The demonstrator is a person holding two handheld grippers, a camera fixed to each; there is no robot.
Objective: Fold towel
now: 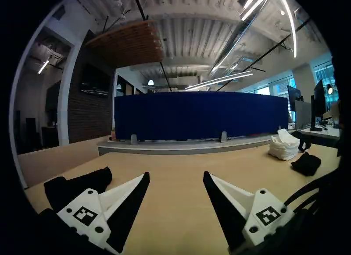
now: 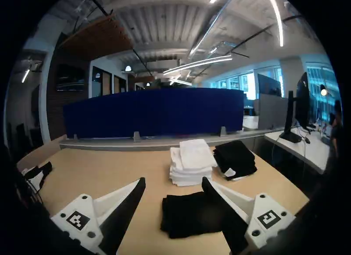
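In the right gripper view a folded black towel (image 2: 186, 215) lies flat on the wooden table (image 2: 101, 171), just below and ahead of my right gripper (image 2: 173, 185). That gripper is open, and its right finger (image 2: 219, 202) overlaps the towel's right edge. Behind the towel stand a stack of folded white towels (image 2: 192, 166) and a stack of folded black ones (image 2: 235, 158). My left gripper (image 1: 175, 180) hovers open over bare table (image 1: 175, 163). A black cloth (image 1: 81, 182) lies beside its left finger. Far right lie the white stack (image 1: 284, 146) and a black towel (image 1: 307, 163).
A blue divider panel (image 1: 197, 115) runs along the table's far edge. A neighbouring desk with monitors (image 2: 302, 101) stands to the right. A small black and white object (image 2: 37, 172) sits at the table's left edge in the right gripper view.
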